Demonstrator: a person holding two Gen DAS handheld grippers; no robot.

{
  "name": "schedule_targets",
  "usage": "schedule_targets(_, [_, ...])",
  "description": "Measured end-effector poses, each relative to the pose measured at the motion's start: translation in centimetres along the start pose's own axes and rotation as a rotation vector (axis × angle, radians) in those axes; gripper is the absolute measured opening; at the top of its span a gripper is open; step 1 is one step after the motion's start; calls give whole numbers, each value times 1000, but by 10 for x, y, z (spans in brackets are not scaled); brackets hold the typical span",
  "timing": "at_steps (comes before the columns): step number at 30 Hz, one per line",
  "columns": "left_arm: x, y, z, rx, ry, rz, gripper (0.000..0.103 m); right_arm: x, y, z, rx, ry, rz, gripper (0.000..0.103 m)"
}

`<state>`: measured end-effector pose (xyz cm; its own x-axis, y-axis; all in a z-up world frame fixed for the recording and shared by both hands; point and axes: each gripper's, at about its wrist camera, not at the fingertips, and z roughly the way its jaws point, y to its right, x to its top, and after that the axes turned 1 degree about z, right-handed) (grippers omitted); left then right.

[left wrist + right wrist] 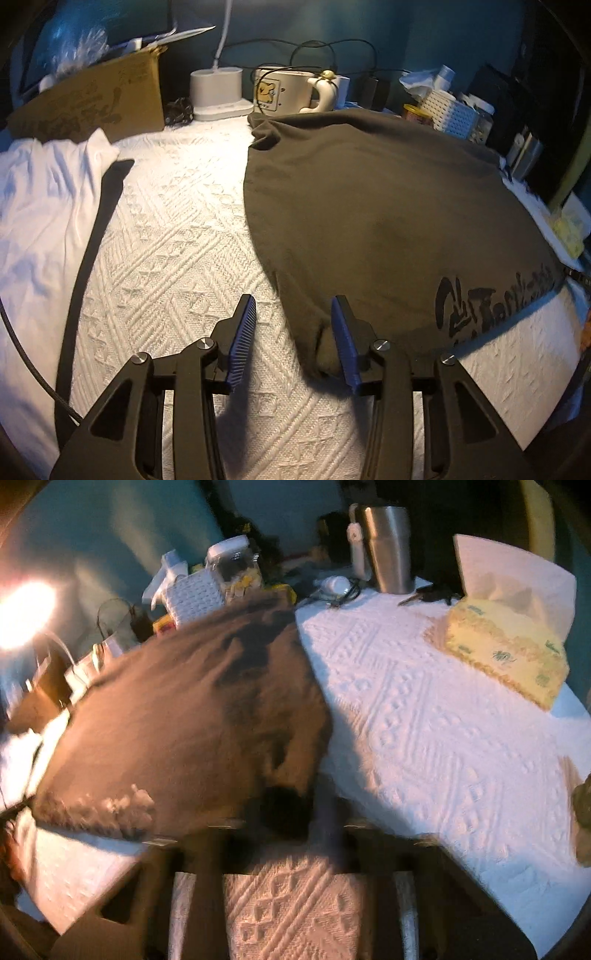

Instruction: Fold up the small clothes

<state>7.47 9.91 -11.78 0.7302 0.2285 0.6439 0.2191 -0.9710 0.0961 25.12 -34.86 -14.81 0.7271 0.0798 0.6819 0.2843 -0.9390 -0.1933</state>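
A dark olive T-shirt point(369, 206) with black lettering lies spread on the white textured cloth point(177, 258). My left gripper point(293, 314) is open, its blue-padded fingers point(243, 332) either side of the shirt's near corner, which bulges between them. In the right wrist view the same shirt point(177, 720) looks brown and blurred. My right gripper point(295, 812) is at the shirt's near right corner. Its fingers are smeared by motion blur, so I cannot tell whether they are open or shut.
A white garment point(44, 206) lies at the left. A cardboard box point(92, 103), lamp base point(218, 92) and mug point(284, 92) line the back. A tissue box point(506, 646) and steel tumbler point(388, 546) stand at the right.
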Motion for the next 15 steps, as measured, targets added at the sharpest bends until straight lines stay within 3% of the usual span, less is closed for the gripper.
schedule_targets(6, [-1, 1, -3, -8, -7, -30, 42, 1, -10, 2, -26, -8, -50, 5])
schedule_targets(8, [-5, 6, -5, -17, -4, -14, 37, 0, -10, -1, -26, -6, -50, 4])
schedule_targets(10, [-6, 9, -6, -56, -12, -17, 15, -2, -10, -4, -27, -2, -53, 4])
schedule_targets(13, [-4, 13, -9, -87, -25, -31, 3, -5, -11, -10, -36, 7, -61, 4])
schedule_targets(15, [-4, 14, -14, -88, -24, -29, 1, -6, -12, -17, -48, 19, -71, 4])
